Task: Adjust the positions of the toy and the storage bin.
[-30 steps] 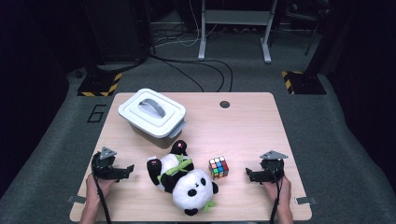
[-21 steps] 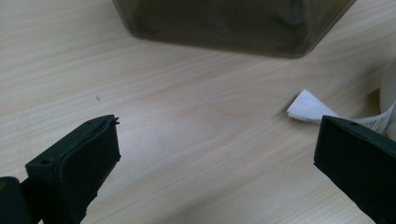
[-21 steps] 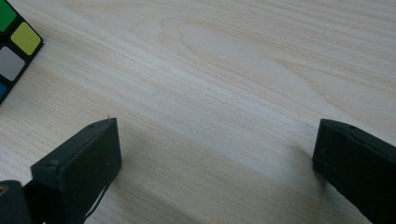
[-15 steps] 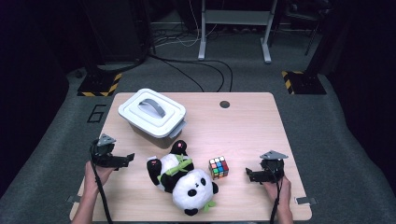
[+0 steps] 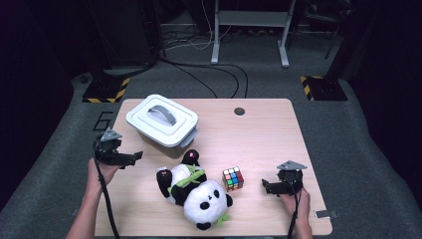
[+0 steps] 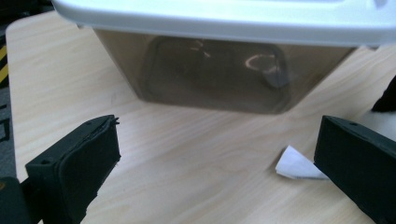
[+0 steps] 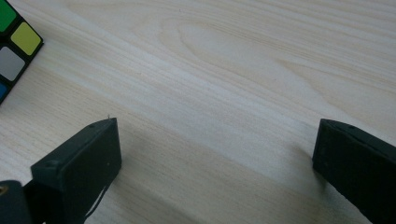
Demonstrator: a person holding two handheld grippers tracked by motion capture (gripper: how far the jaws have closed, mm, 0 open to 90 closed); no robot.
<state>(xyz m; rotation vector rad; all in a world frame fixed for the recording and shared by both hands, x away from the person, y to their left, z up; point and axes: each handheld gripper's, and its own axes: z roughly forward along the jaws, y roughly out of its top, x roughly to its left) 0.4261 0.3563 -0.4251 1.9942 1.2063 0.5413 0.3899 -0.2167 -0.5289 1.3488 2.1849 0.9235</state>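
The left gripper (image 5: 130, 158) hung just off the table's (image 5: 268, 129) left side with its jaws wide apart and empty, pointed at the lidded storage box (image 5: 161, 125) close ahead. In the left gripper view the box's smoky wall (image 6: 212, 74) stood near under its white lid (image 6: 224, 18), with a small scrap, perhaps paper (image 6: 294, 164), lying by one jaw. The right gripper (image 5: 267, 187) rested low at the table's right side, jaws likewise spread and empty, the puzzle cube (image 5: 233, 179) just to its left and the plush panda (image 5: 196, 191) beyond. This looked like the approach to the box; next the left gripper would need to rise toward the lid's grey handle (image 5: 162, 114).
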